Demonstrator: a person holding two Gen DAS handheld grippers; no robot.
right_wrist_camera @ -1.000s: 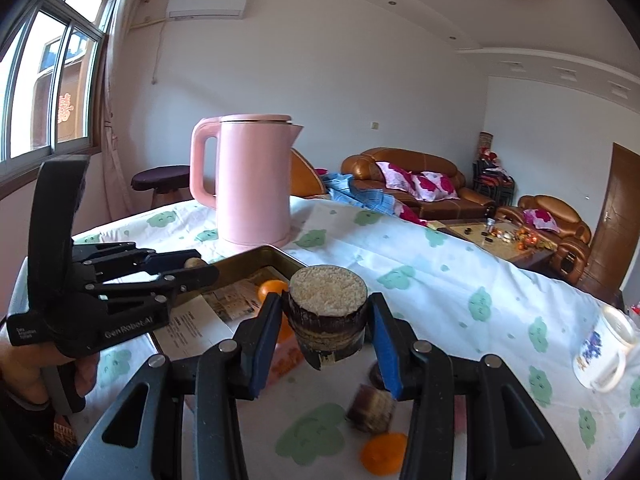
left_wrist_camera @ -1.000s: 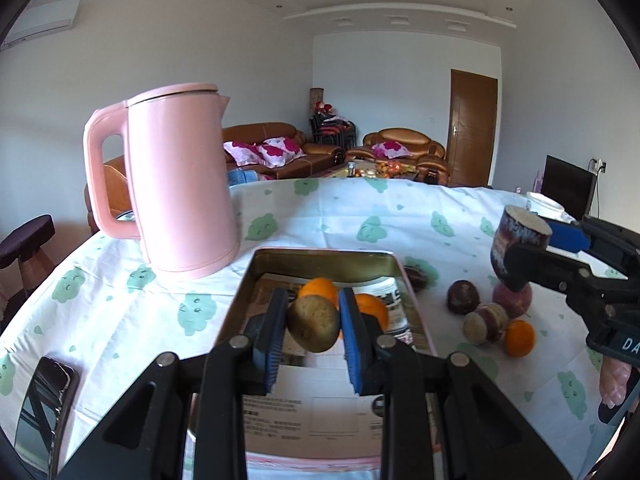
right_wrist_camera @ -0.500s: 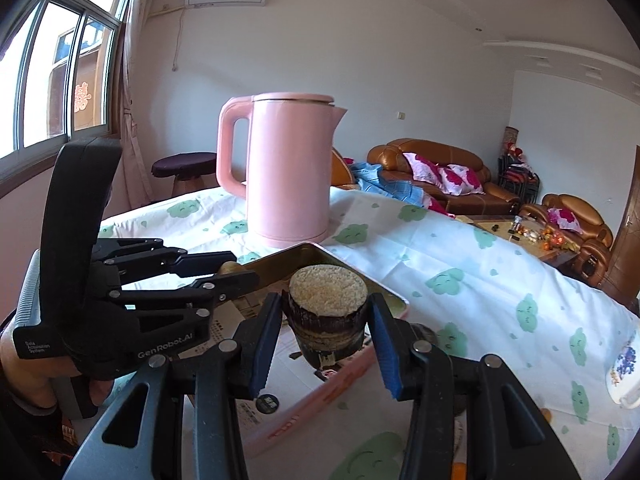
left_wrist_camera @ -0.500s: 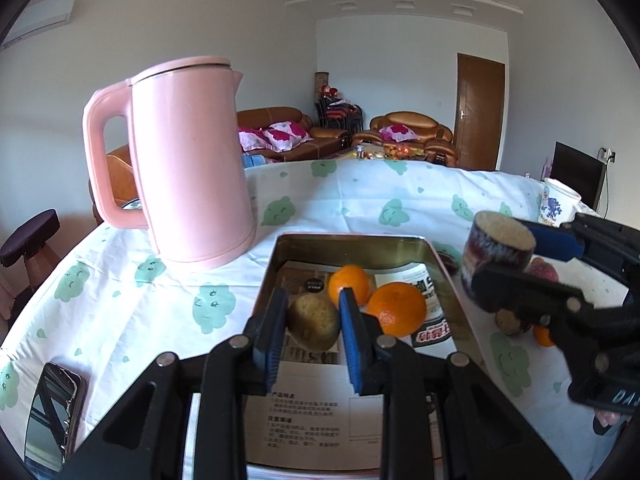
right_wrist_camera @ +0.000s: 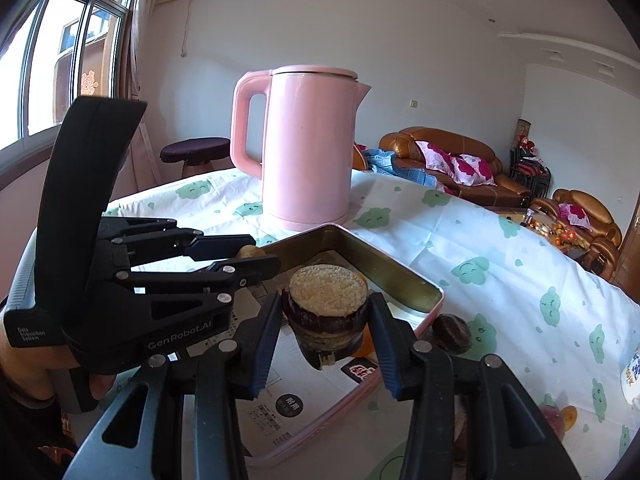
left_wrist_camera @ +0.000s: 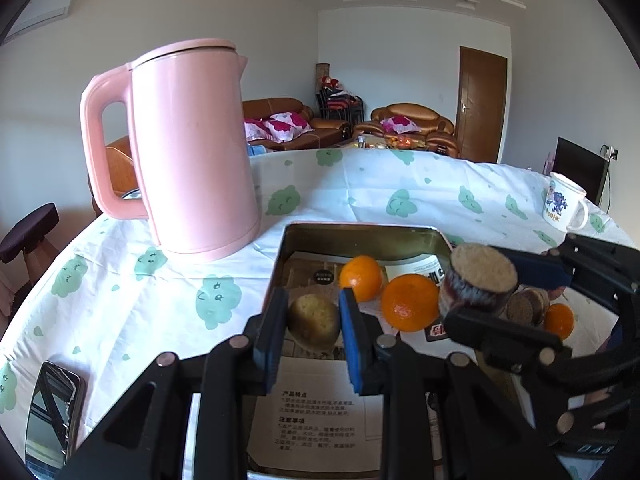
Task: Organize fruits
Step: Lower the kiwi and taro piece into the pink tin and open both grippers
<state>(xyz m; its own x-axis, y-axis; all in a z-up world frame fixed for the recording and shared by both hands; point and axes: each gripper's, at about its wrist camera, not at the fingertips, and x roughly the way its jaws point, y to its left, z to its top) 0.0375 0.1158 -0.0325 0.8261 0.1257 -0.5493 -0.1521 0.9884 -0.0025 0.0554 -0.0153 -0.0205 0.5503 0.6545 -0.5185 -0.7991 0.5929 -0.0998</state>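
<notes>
The left gripper [left_wrist_camera: 313,322] is clenched on a brownish, rough-skinned fruit [left_wrist_camera: 314,322], oval in shape, and holds it above the paper-lined floor of the metal tray [left_wrist_camera: 362,236] near its left wall. The right gripper [right_wrist_camera: 325,318] grasps a short cylinder piece [right_wrist_camera: 326,308] with dark purple skin and a pale, grainy cut top, over the right edge of the tray. Two round, glossy oranges [left_wrist_camera: 410,302] lie in the tray toward its far wall. Beside the tray's far-left corner a smooth pink kettle [left_wrist_camera: 192,148] stands upright on the cloth-covered tabletop [left_wrist_camera: 400,196].
</notes>
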